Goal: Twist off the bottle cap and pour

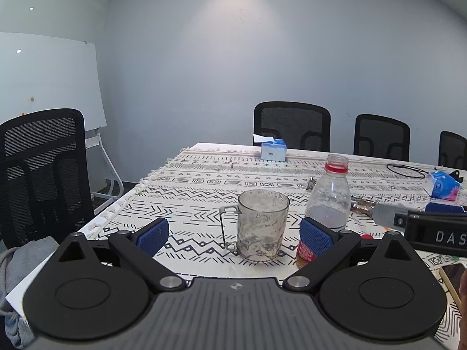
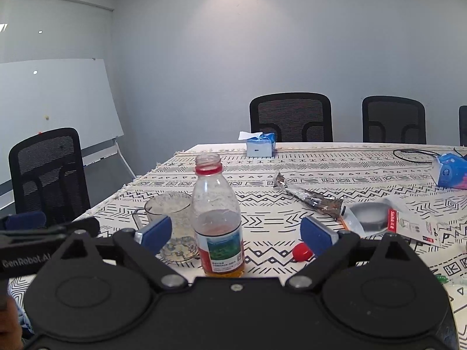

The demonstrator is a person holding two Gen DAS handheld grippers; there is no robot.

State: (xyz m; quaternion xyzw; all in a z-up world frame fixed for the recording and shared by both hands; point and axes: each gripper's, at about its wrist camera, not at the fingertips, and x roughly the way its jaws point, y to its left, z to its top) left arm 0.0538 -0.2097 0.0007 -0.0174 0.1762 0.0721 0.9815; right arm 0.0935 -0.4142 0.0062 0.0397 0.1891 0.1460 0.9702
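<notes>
Left gripper (image 1: 235,234) jaws wide apart; right gripper (image 2: 236,234) likewise.

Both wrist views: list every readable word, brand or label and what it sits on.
"DAS": right gripper's body, cut off by the frame edge.
"GenRobot.AI": left gripper's body, partly hidden.
"SanDisk": red strip on a packet, barely legible.
Bottle label: print too small to read.
Tissue box: unreadable.
</notes>
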